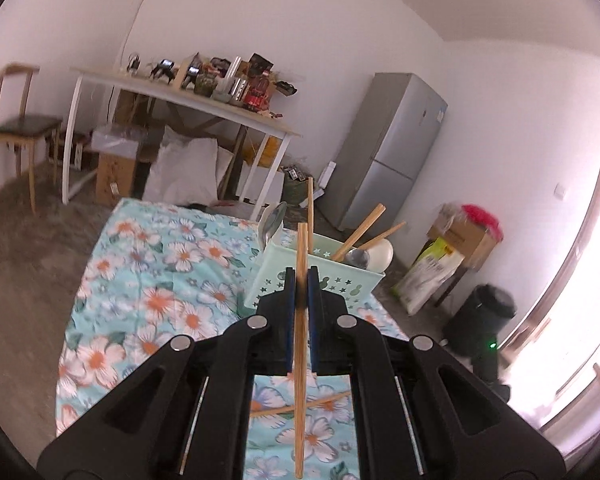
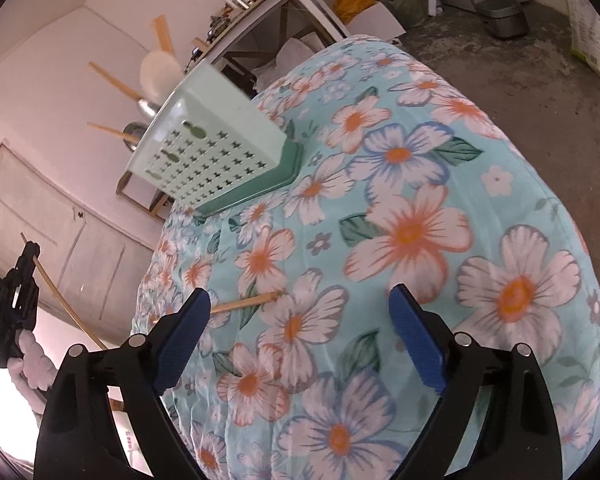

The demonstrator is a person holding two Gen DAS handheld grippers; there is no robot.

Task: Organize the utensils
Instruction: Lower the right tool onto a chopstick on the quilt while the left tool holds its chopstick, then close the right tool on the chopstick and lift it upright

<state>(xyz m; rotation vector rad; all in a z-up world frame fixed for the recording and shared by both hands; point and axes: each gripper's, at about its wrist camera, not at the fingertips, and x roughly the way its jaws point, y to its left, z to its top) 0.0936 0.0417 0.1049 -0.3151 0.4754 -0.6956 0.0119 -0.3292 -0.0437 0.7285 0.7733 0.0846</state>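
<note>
The left hand-held gripper (image 1: 301,280) is pinching one chopstick (image 1: 300,360) upright between closed pads, just near of the green utensil basket (image 1: 320,280) on the flowered worktop (image 1: 160,280). Keeping it vertical should help it drop in. The right hand-held gripper (image 2: 300,320) is standing wide, empty, beside the loose chopstick (image 2: 246,302).

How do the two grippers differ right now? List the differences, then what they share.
The left gripper is shut on a wooden chopstick, which stands roughly upright; the right gripper stands open with nothing between its pads. The left one is raised, facing the green utensil holder; the right one hangs over the floral cloth, beside a loose chopstick lying there. Both have black bodies and blue pads.
</note>
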